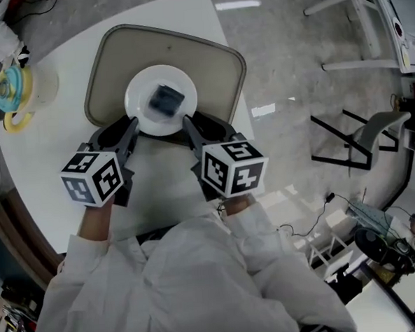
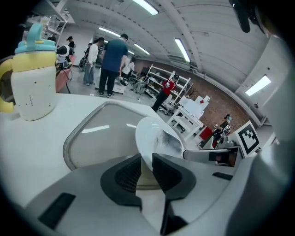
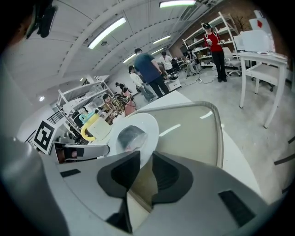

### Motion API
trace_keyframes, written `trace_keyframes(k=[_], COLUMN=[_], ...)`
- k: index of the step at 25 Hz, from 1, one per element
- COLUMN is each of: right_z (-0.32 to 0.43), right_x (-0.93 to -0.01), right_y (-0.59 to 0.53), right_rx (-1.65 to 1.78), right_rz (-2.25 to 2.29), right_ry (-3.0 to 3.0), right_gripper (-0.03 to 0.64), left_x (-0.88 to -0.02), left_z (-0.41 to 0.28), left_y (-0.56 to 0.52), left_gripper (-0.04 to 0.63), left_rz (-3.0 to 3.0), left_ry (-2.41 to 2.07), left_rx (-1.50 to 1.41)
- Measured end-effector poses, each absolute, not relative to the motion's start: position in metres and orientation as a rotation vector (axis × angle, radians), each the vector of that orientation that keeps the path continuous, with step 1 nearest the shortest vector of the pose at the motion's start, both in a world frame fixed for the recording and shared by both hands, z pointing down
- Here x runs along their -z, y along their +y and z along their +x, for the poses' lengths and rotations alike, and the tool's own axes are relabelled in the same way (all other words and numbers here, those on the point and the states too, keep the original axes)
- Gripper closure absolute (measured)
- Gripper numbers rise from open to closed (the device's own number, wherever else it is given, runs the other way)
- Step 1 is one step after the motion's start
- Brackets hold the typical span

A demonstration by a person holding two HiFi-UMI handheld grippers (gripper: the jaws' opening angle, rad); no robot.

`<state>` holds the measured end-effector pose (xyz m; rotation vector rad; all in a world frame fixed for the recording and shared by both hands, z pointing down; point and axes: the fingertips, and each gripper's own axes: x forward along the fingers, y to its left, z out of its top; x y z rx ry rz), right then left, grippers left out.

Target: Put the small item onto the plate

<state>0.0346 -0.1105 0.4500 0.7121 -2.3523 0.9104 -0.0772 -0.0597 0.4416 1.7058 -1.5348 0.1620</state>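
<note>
Head view: two grippers are clamping one plate over the tray.
The left gripper (image 1: 129, 128) is pinching the near-left rim of the white plate (image 1: 142, 111). The right gripper (image 1: 191, 125) is pinching its near-right rim, and each gripper view is showing the edge squeezed between the pads. The small item (image 1: 166, 100), dark and blurred, is lying mid-plate, above the middle of the tray (image 1: 109, 55); whether plate and tray are touching is unclear. A cup (image 1: 17, 93) is standing on the table (image 1: 67, 160), left of the tray.

We are in a large lab or workshop hall: strip lights (image 2: 181, 50) overhead, metal shelves (image 2: 156, 75), white desks (image 3: 260, 62), people (image 2: 112, 62) standing about, cables (image 1: 327, 201) trailing over a grey floor (image 1: 285, 59).
</note>
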Motion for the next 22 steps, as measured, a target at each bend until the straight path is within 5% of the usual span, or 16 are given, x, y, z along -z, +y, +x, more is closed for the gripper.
trace_keyframes(k=[22], right_z=[0.018], right_x=[-0.468], right_y=[-0.141], right_rx=[-0.881], right_rz=[0.654], right_ry=[-2.297], right_gripper=[0.529], left_x=[-0.461], left_z=[-0.093], left_y=[-0.091], left_gripper=[0.517], left_rz=[1.681], left_ry=[-1.538], left_rx=[-0.188])
